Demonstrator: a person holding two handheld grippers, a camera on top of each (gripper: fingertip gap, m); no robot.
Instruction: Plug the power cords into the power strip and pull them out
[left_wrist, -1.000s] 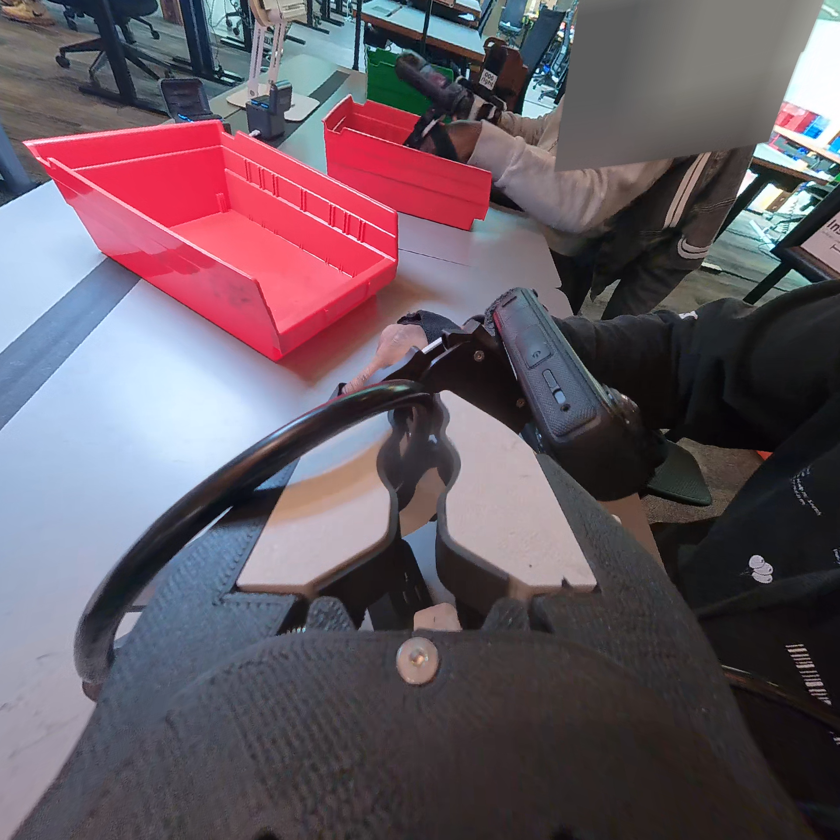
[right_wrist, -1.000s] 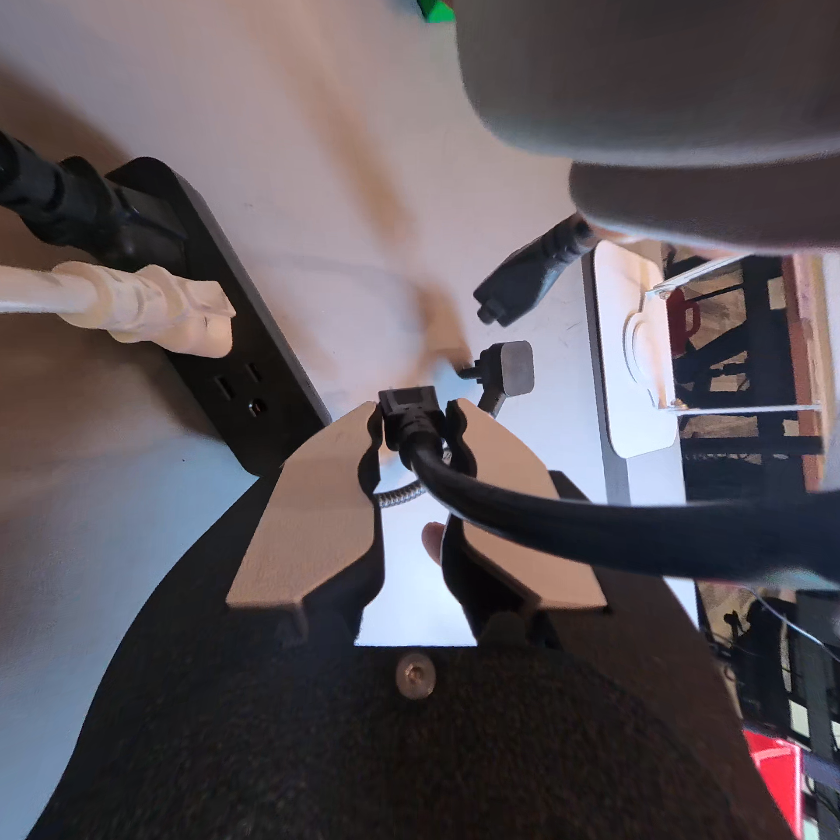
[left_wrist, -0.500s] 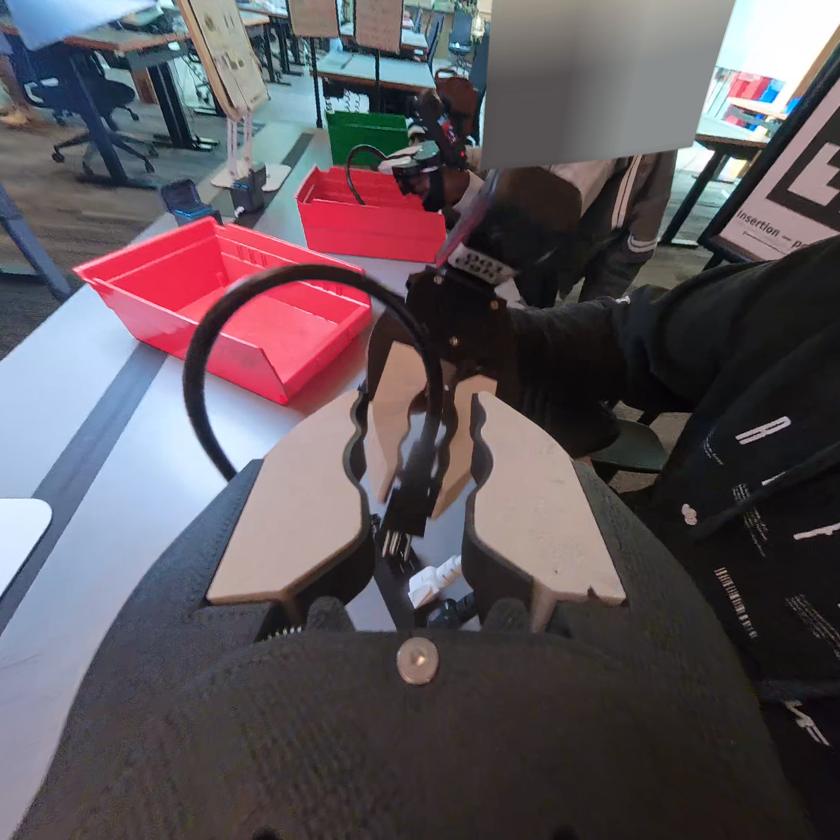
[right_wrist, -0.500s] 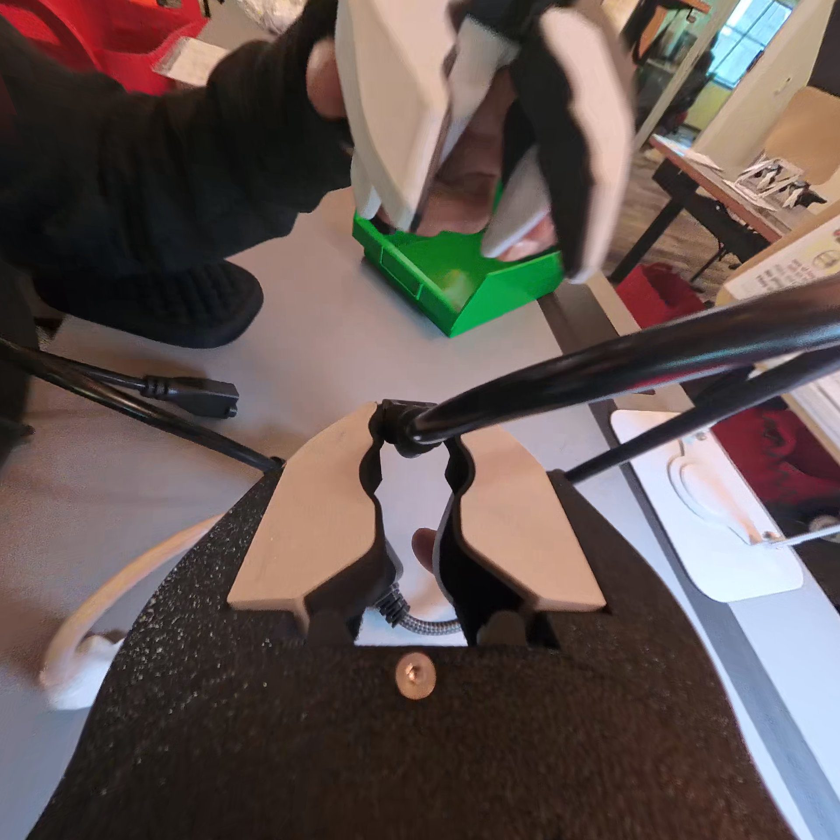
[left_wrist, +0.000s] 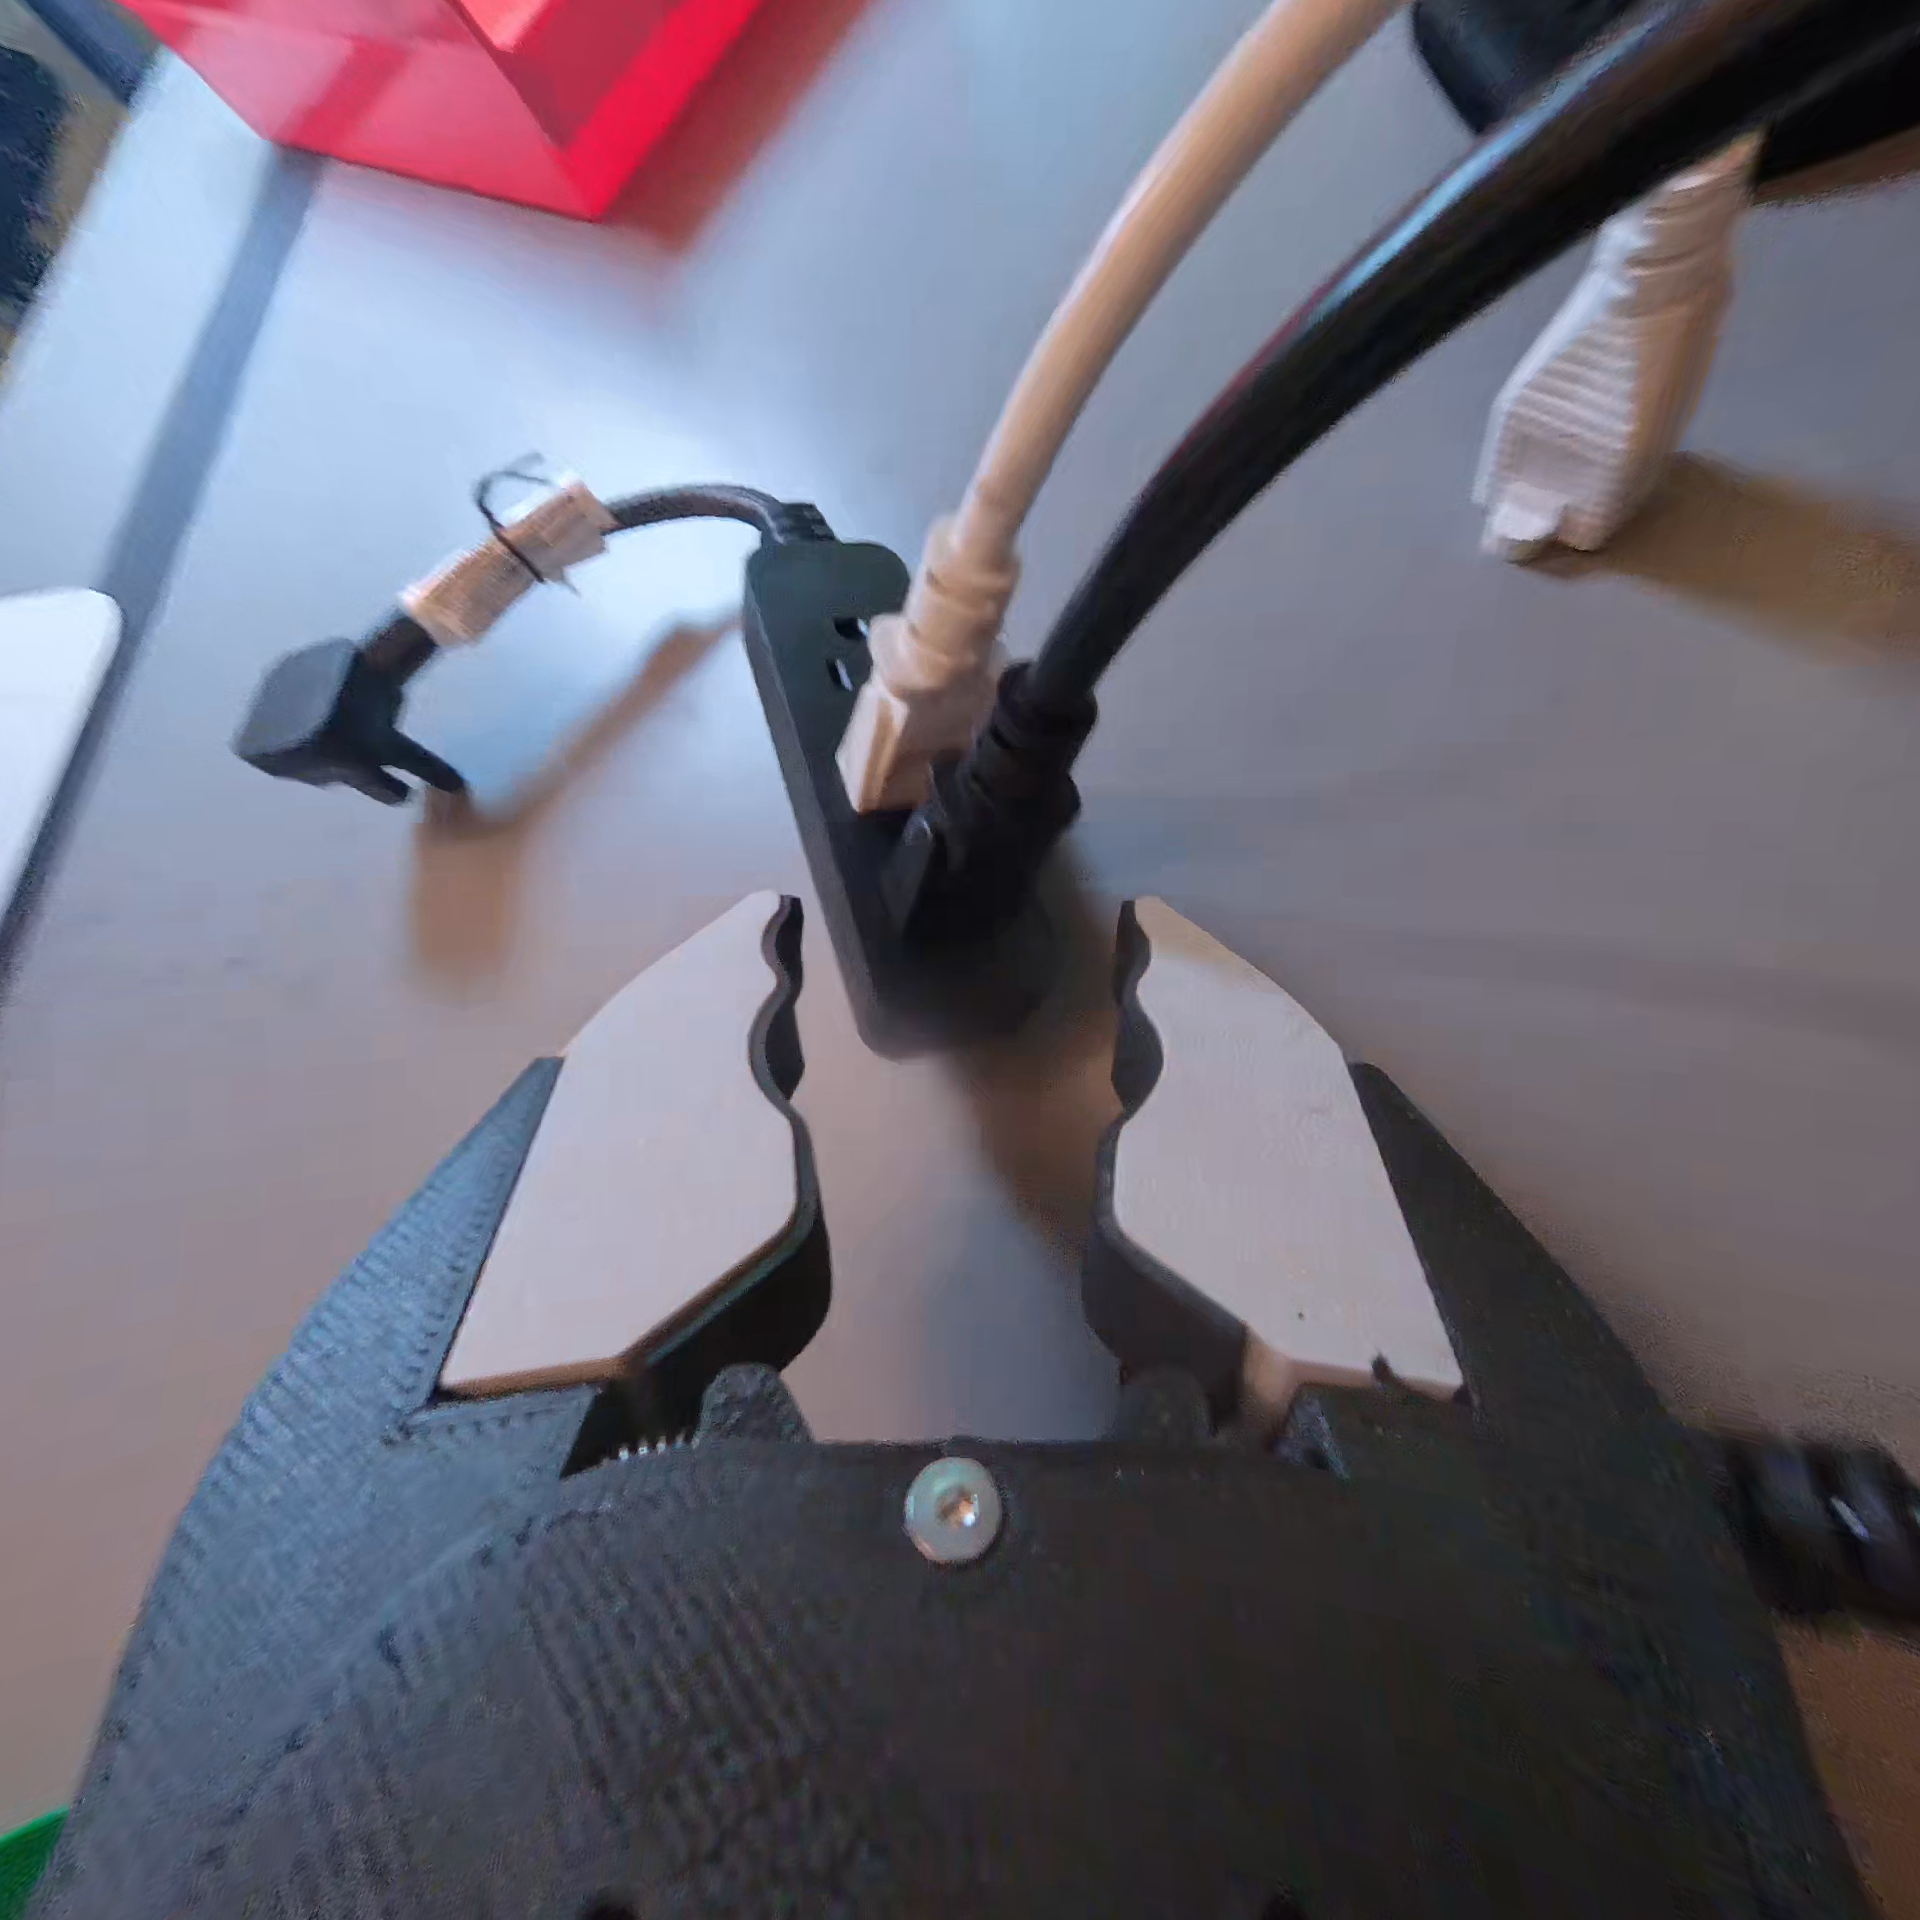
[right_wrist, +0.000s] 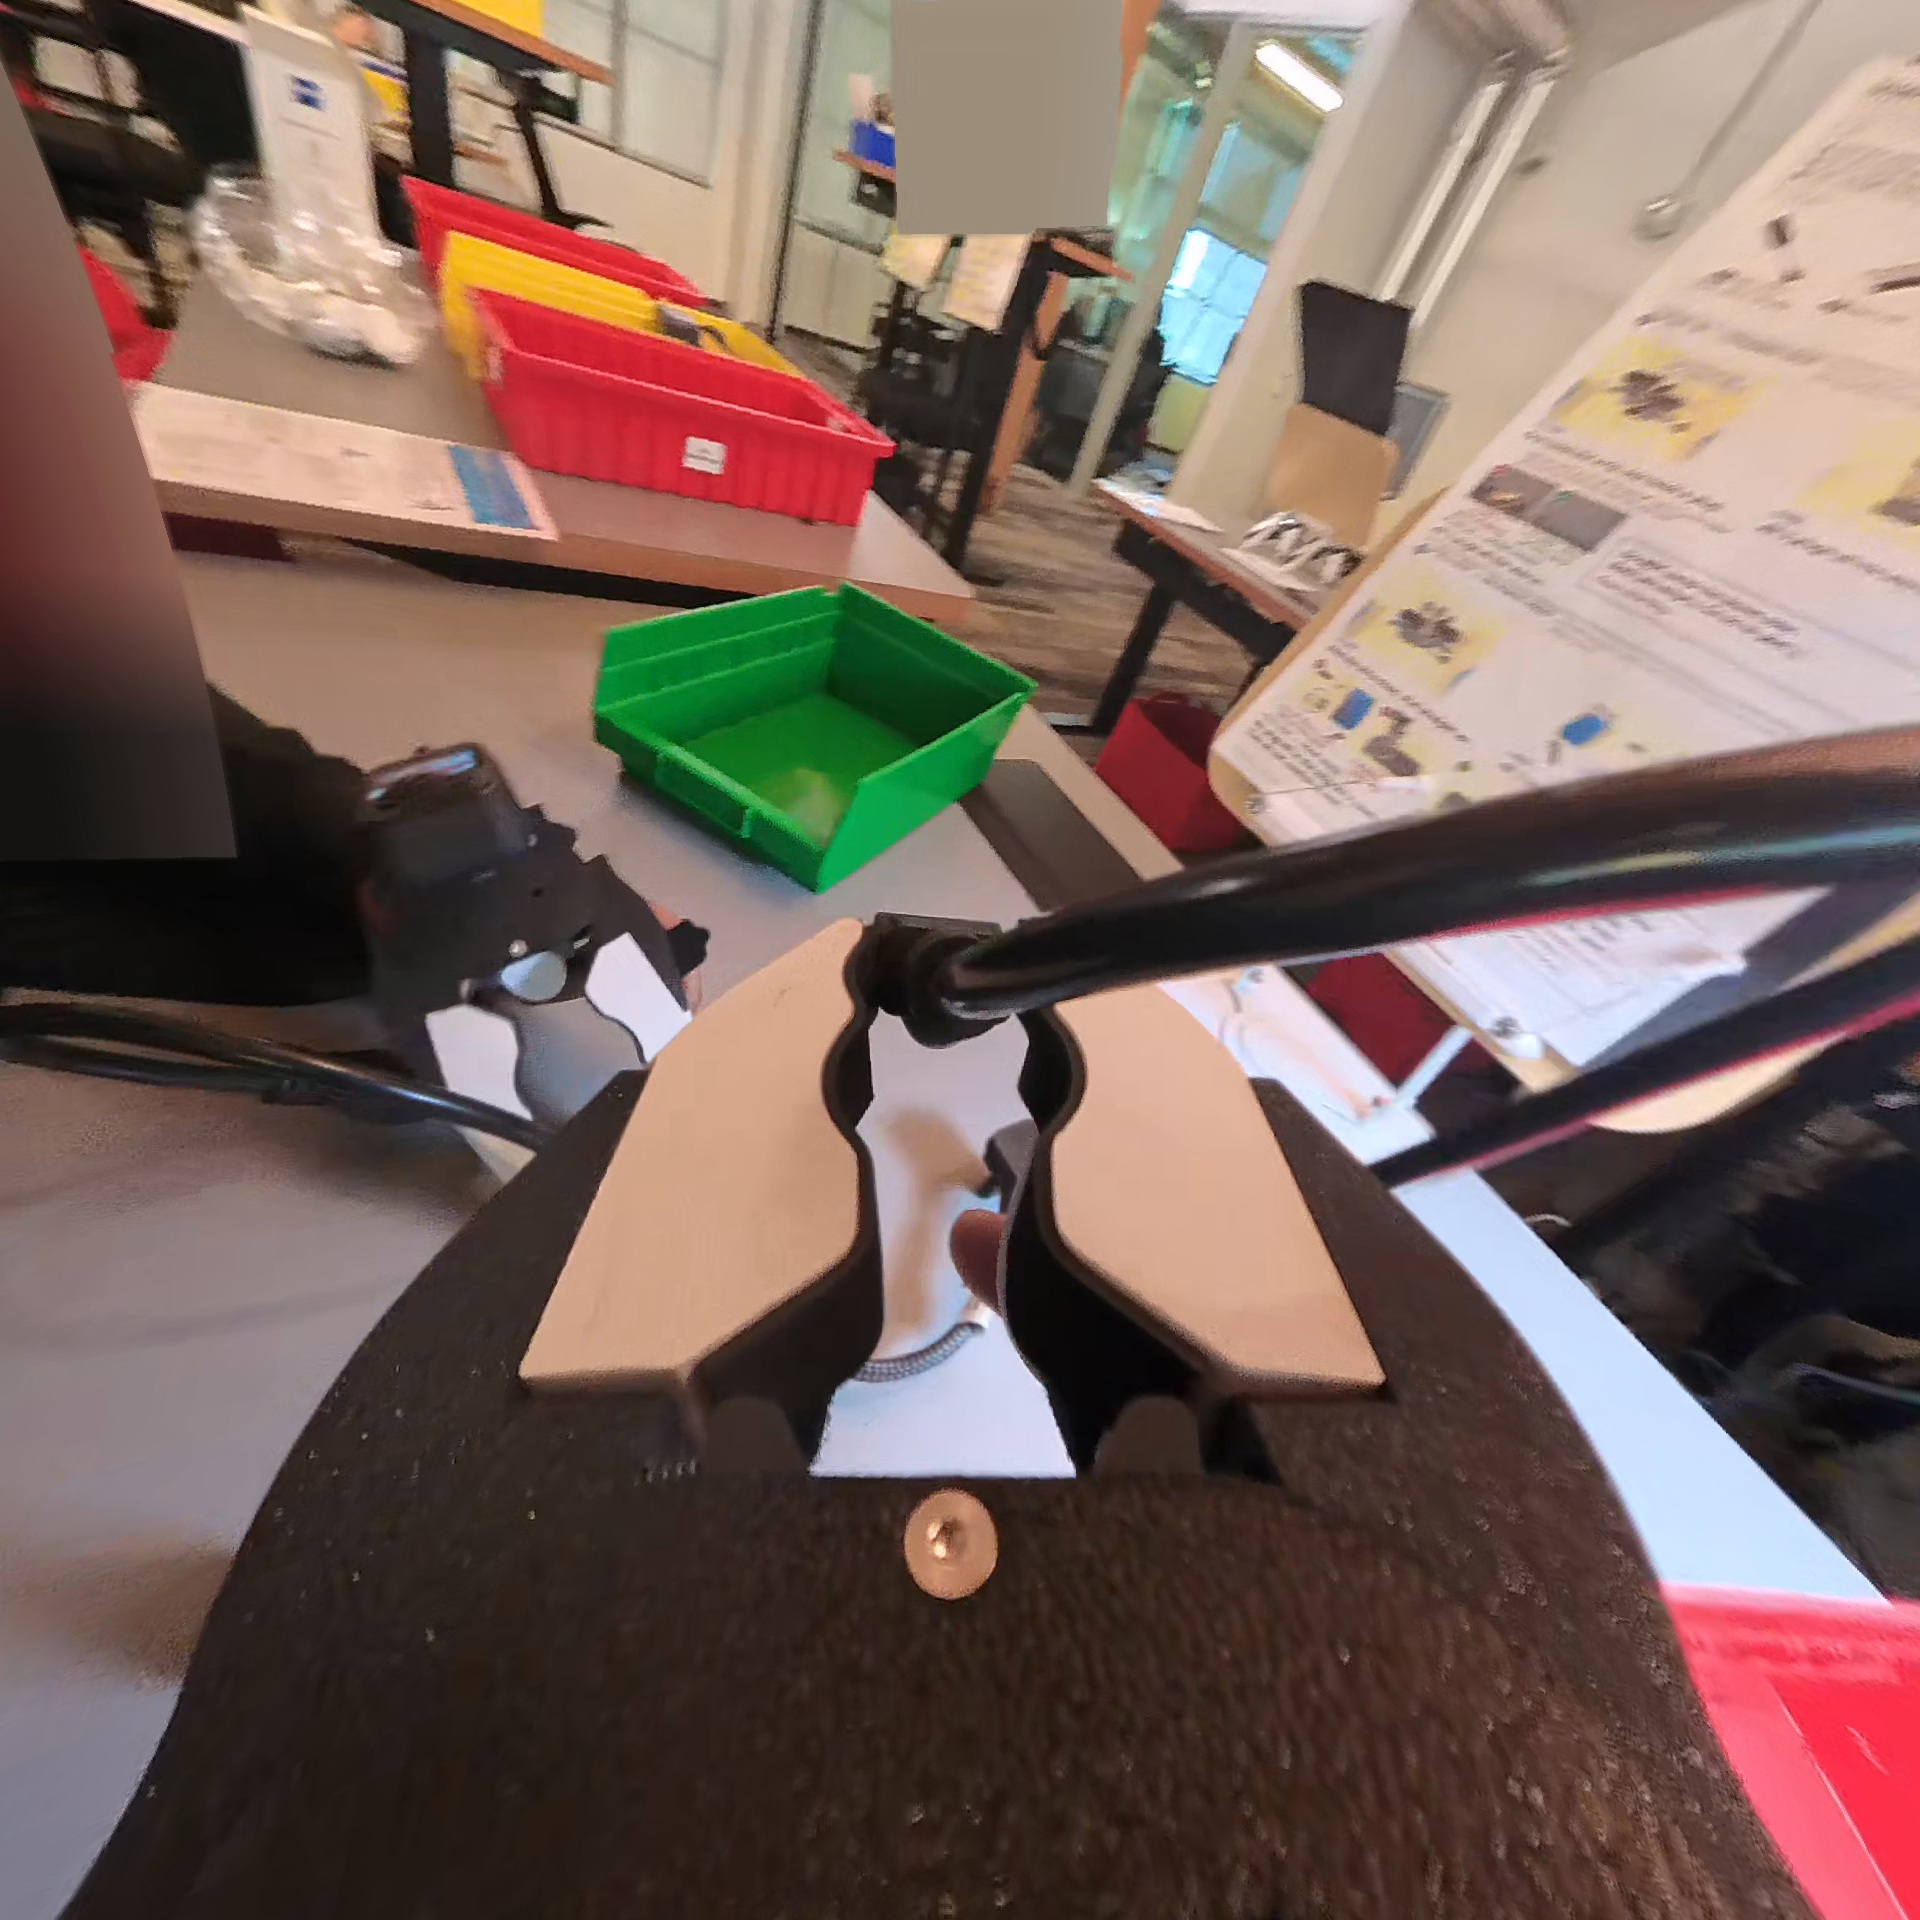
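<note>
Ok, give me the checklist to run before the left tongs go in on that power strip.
1. Left tongs open wide enough: ok.
2. Power strip lined up with the gap: ok, its near end sits just ahead of the tips.
3. White plug and black plug in the strip: ok, both look seated.
4. Strip flat on the table: cannot tell, the picture is blurred.
5. Right tongs shut on the black cord: ok.
6. Held cord is the one plugged in: cannot tell.
</note>
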